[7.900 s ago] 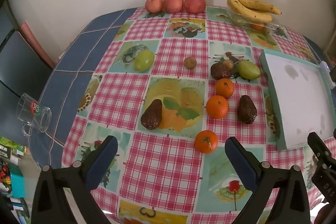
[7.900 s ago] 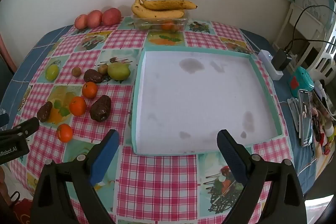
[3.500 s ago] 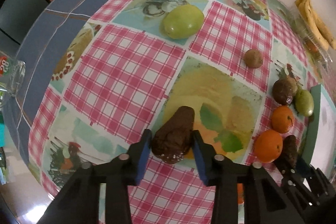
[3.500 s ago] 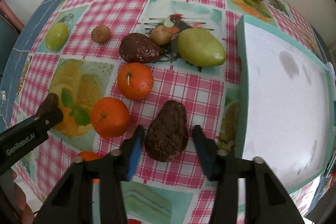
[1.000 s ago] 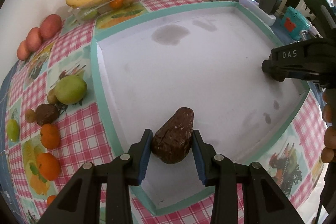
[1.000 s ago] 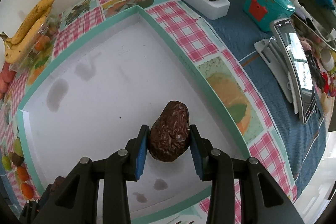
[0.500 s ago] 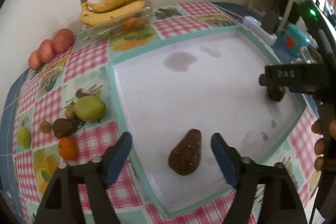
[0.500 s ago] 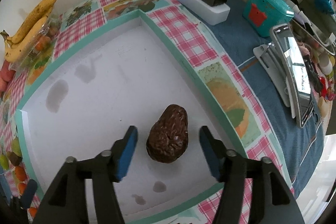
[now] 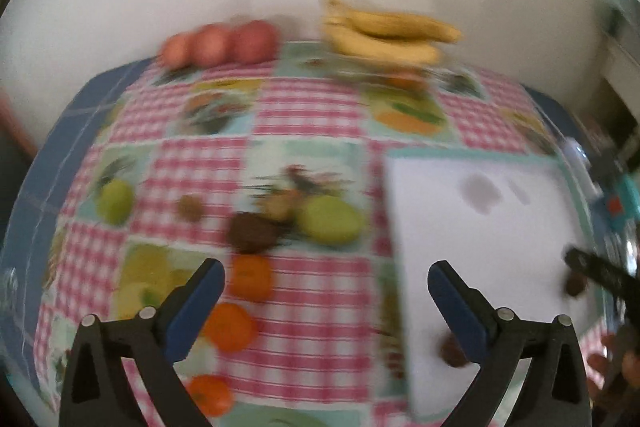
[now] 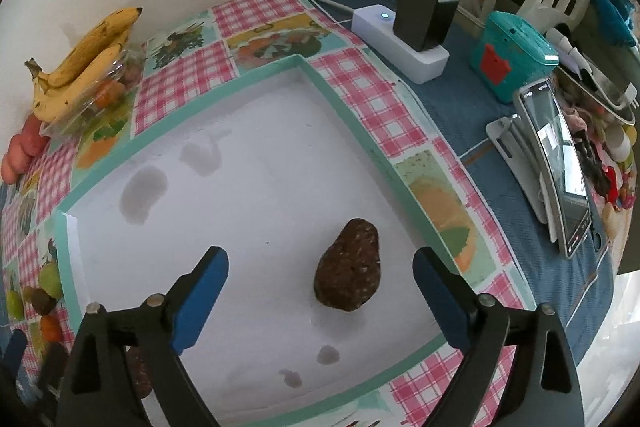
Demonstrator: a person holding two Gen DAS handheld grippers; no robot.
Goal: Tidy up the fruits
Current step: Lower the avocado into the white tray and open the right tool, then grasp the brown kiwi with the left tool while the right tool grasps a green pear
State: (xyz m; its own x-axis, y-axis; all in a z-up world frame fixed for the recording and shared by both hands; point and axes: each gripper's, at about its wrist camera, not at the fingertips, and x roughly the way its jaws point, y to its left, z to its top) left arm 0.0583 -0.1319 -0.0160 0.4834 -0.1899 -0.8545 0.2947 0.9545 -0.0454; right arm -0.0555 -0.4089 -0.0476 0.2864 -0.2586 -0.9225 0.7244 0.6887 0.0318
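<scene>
A white tray with a teal rim (image 10: 352, 131) holds a dark wrinkled avocado (image 10: 349, 265) that lies just ahead of my open, empty right gripper (image 10: 320, 267). A second dark avocado (image 9: 452, 347) lies in the tray (image 9: 476, 155) near its front, partly behind my left fingers. The left wrist view is blurred. My left gripper (image 9: 326, 275) is open and empty above the checked cloth. Ahead of it lie three oranges (image 9: 251, 277), a dark fruit (image 9: 252, 231), a green fruit (image 9: 331, 219), another green fruit (image 9: 116, 201) and a small brown one (image 9: 190, 207).
Bananas (image 9: 388, 35) on a clear box and three red fruits (image 9: 218, 43) sit at the table's back by the wall. A white power strip with a black charger (image 10: 416, 31), a teal box (image 10: 516, 55) and a phone on a stand (image 10: 556, 163) lie right of the tray.
Both grippers have let go of their avocados and drawn back from them. The left gripper has swung left, away from the tray, toward the loose fruit on the cloth.
</scene>
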